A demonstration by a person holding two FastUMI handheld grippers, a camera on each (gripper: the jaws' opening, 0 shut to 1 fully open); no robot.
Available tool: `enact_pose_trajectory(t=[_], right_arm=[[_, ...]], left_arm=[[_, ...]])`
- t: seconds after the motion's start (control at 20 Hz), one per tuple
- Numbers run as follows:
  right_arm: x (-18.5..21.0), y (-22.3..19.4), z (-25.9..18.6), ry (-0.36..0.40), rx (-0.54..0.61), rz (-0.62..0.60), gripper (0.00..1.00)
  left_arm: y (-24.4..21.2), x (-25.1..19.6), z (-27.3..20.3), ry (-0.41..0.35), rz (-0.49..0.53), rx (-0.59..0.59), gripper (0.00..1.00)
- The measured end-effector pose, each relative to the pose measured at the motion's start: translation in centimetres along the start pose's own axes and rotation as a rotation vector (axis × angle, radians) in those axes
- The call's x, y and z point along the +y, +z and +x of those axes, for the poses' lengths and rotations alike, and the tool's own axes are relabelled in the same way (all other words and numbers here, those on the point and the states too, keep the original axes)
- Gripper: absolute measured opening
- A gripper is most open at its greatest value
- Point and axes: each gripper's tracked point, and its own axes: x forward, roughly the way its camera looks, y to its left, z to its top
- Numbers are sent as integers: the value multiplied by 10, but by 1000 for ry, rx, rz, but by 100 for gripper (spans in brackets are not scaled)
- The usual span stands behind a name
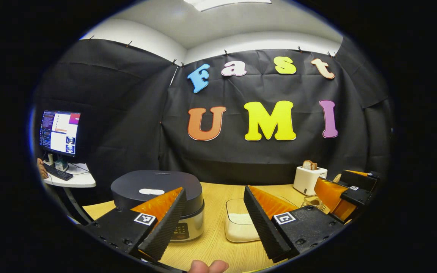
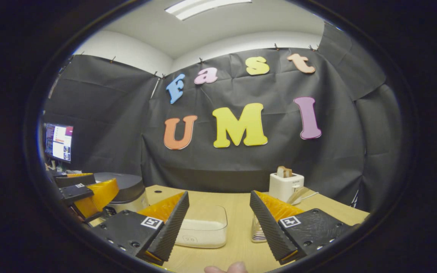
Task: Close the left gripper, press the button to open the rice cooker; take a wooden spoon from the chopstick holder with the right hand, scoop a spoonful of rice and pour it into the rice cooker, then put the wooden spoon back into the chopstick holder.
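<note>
Nearest in the left gripper view, the left gripper (image 1: 214,218) hangs above the front edge of the pale wooden table (image 1: 218,197), its two ribbed fingers spread wide with nothing between them. Just past its left finger, toward the table's left edge, stands the round dark-lidded rice cooker with a silver body (image 1: 159,197), lid down; the pale oval patch on top of the lid may be the release button, though that is hard to tell at this angle. So the cooker lies ahead and a little left of this gripper, which is the nearer of the two to it and must first pinch shut before pressing.

The right gripper (image 2: 218,223) is likewise spread and empty. Between its fingers sits the clear rectangular plastic tub of white rice (image 2: 203,227), mid-table. Behind its right finger is a ridged metallic chopstick holder (image 2: 258,229), with what looks like the wooden spoon's (image 2: 298,195) bowl leaning right beside it. Farther back, at the rear right corner, is a white toaster with a slice of bread (image 2: 285,185). At far left, a lit monitor (image 1: 60,132).
</note>
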Motion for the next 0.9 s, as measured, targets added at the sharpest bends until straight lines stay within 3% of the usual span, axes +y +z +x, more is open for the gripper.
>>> enact_pose_trajectory(t=[0.25, 0.3, 0.45, 0.75, 0.9], right_arm=[[-6, -1, 1, 35, -2, 23, 95], [-7, -3, 2, 46, -3, 29, 92], [-8, -13, 5, 90, 24, 39, 95], [-28, -14, 7, 96, 32, 59, 96], [-37, -15, 5, 93, 25, 66, 96]], left_arm=[[0, 26, -3, 89, 5, 46, 97], [4, 34, -3, 106, 14, 56, 97], [16, 64, -3, 162, 75, 80, 97], [27, 106, 6, 190, 105, 206, 95], [16, 107, 18, 151, 68, 343, 89]])
